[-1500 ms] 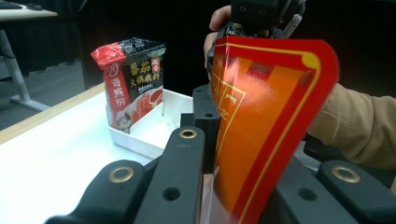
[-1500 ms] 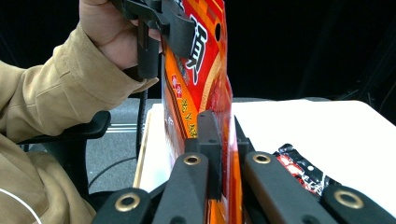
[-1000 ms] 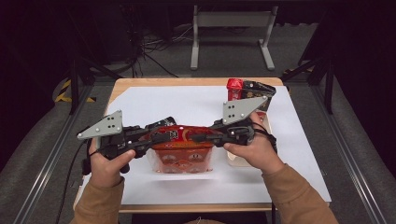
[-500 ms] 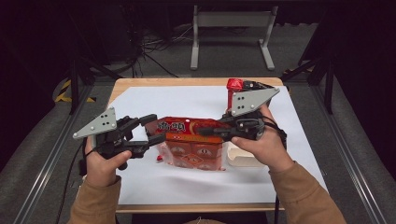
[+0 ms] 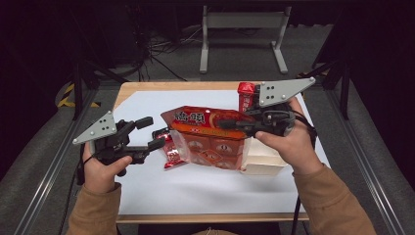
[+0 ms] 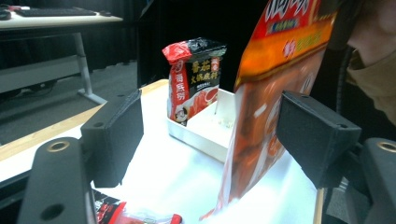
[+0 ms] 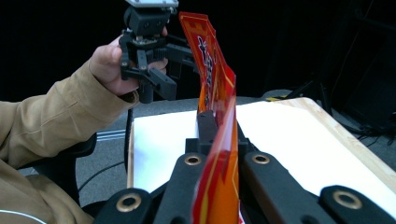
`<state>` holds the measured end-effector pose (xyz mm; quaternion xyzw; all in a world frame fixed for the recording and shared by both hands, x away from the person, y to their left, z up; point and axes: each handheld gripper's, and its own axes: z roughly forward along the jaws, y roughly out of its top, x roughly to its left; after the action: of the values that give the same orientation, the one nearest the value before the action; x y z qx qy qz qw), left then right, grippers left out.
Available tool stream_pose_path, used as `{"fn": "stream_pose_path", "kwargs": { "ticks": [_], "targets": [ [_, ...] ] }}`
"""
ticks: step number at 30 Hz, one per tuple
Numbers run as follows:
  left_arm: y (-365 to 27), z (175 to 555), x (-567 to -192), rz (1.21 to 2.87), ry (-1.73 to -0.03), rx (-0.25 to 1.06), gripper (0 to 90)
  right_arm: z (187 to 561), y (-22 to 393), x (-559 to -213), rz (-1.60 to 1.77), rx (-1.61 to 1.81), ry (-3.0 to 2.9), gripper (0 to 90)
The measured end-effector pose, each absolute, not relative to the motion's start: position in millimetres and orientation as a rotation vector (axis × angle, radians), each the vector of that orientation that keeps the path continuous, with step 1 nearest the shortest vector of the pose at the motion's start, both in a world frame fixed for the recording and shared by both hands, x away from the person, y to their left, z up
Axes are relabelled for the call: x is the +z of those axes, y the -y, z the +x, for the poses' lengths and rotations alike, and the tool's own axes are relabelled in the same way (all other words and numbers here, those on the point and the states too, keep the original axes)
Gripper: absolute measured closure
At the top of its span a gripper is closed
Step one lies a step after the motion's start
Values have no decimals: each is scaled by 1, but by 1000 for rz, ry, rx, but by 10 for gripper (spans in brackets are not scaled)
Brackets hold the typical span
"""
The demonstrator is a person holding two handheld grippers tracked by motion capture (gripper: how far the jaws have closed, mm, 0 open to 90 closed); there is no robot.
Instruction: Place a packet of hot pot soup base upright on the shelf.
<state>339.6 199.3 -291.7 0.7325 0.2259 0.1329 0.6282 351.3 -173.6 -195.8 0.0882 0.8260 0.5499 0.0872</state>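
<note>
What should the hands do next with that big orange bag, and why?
Probably bring the open left gripper back to the large orange plastic bag and pinch its near edge. The right gripper alone holds it up, the bag's mouth gapes, and small red sachets lie on the white sheet beneath.

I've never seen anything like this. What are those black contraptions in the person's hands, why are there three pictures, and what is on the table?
They are hand-held grippers, each carrying a camera. One picture looks down from above; the other two look along each gripper's jaws. The right gripper is clamped on a large orange snack bag, lifted off the white sheet. The left gripper is open, holding nothing. On the table lie small red packets and a white tray with a red sachet standing in it.
</note>
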Motion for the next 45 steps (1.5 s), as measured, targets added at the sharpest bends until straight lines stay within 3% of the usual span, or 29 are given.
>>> {"fn": "stream_pose_path", "kwargs": {
  "ticks": [23, 45],
  "targets": [
    [-221, 359, -313, 1703, -631, 364, 175, 363, 207, -168, 363, 1598, -2353, 898],
    [-229, 369, -324, 1717, -691, 352, 141, 379, 247, -164, 476, 1536, -2254, 897]
  ]
}}
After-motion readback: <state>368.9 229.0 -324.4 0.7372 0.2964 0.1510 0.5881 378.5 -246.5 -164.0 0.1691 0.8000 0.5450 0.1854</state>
